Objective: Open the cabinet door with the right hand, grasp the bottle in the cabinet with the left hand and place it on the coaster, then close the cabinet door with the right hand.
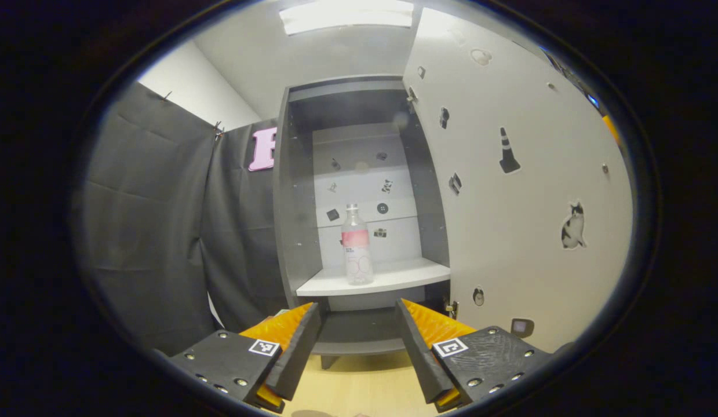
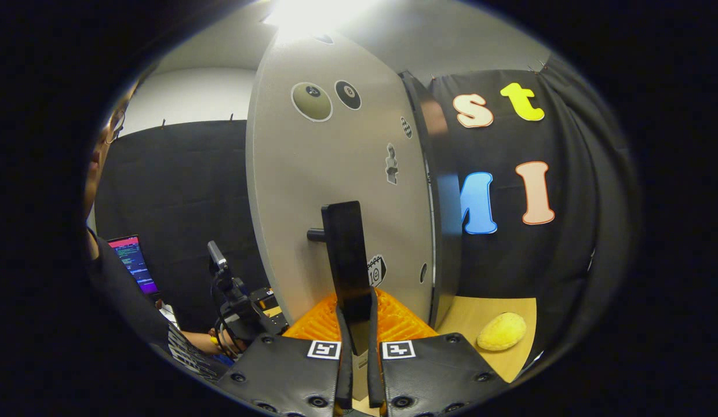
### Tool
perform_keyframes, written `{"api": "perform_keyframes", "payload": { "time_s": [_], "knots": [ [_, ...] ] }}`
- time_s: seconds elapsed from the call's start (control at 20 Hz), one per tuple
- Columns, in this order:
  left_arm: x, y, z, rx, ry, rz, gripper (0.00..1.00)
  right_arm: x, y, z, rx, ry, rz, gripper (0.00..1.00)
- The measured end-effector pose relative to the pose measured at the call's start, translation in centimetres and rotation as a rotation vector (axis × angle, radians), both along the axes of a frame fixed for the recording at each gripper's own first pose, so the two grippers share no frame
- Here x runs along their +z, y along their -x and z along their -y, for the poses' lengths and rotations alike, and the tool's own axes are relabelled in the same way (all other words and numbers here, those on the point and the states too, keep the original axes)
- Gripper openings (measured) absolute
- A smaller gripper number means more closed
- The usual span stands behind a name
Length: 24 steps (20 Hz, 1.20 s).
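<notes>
Grey cabinet (image 1: 301,191): stands open ahead in the left gripper view, pale shelf (image 1: 387,278) at mid height, small stickers on the back wall.
Door (image 1: 527,191): swung wide to the right of the opening in the left gripper view, inner face dotted with stickers — a cone, a cat. In the right gripper view the outer face (image 2: 335,174) is seen close up, almost edge-on.
Bottle (image 1: 357,246): clear, pink label, white cap, upright on the shelf near its front edge, roughly centred in the opening.
Left gripper (image 1: 359,341): jaws spread wide, nothing between them, low in front of the cabinet, well short of the bottle and in line with it.
Right gripper (image 2: 357,353): jaws drawn in tight on the dark handle (image 2: 347,260) — the bar runs up from between the fingers, one pressing on each side.
Handle: upright black bar, held off the door face by a short peg.
Surface (image 1: 359,382): light wood, under the cabinet and jaws.
Yellow object (image 2: 502,331): lumpy, lying on the wood right of the door edge; cannot tell what it is.
Person (image 2: 121,278): at the left edge of the right gripper view, dark sleeve, hand on the other gripper's rig (image 2: 234,301).
Coaster: cannot tell where.
</notes>
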<state>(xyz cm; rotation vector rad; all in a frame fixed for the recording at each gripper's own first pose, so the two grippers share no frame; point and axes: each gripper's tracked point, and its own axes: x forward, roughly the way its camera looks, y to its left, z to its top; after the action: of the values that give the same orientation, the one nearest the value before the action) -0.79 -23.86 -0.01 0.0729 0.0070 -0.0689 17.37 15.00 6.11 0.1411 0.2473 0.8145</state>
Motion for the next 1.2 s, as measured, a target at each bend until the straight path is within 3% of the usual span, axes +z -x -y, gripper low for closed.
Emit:
{"api": "perform_keyframes", "payload": {
  "time_s": [0.2, 0.4, 0.45, 0.55, 0.65, 0.7, 0.75, 0.8, 0.9, 0.95, 1.0, 1.05, 1.2],
  "knots": [
    [0.4, 0.1, 0.9, 0.016, -0.007, 0.001, 0.78, -0.2, -0.2, 0.7, 0.004, 0.03, 0.029, 0.19],
    [0.8, -0.3, 0.6, 0.04, -0.034, 0.005, 0.78, -0.3, 0.4, 0.6, 0.012, -0.01, -0.015, 0.18],
    [1.0, -0.4, 0.6, 0.045, -0.039, 0.008, 0.78, -0.2, 0.8, 1.0, 0.02, -0.016, -0.024, 0.24],
    [1.4, -0.7, 0.6, 0.049, -0.043, 0.017, 0.78, -0.4, 1.7, 2.1, 0.034, -0.023, -0.033, 0.24],
    [2.0, -1.1, 0.7, 0.052, -0.047, 0.028, 0.78, -0.4, 2.0, 3.6, -0.005, -0.021, -0.025, 0.27],
    [2.4, -1.4, 0.8, 0.053, -0.05, 0.035, 0.78, -0.2, 1.7, 4.9, -0.044, -0.02, -0.013, 0.41],
    [2.8, -1.7, 1.0, 0.053, -0.052, 0.041, 0.78, -0.1, 1.2, 6.2, -0.085, -0.019, -0.003, 0.48],
    [3.3, -1.7, 1.2, 0.049, -0.052, 0.05, 0.78, -0.3, 0.6, 7.3, -0.135, -0.01, 0.005, 0.7],
    [3.9, -1.6, 1.5, 0.039, -0.048, 0.053, 0.8, -0.9, -1.0, 10.3, -0.27, 0.035, 0.03, 0.99],
    [4.4, -1.7, 1.7, 0.028, -0.038, 0.055, 0.81, -1.3, -1.9, 11.7, -0.338, 0.059, 0.047, 0.92],
    [4.7, -2.4, 1.7, 0.018, -0.027, 0.054, 0.82, -1.6, -2.5, 12.7, -0.389, 0.076, 0.058, 0.98],
    [4.9, -3.0, 1.7, 0.007, -0.016, 0.049, 0.78, -1.9, -3.1, 13.7, -0.437, 0.081, 0.067, 0.98],
    [5.3, -4.8, 1.3, -0.026, 0.012, 0.027, 0.8, -3.9, -4.2, 15.4, -0.535, 0.096, 0.054, 0.98]
  ]
}}
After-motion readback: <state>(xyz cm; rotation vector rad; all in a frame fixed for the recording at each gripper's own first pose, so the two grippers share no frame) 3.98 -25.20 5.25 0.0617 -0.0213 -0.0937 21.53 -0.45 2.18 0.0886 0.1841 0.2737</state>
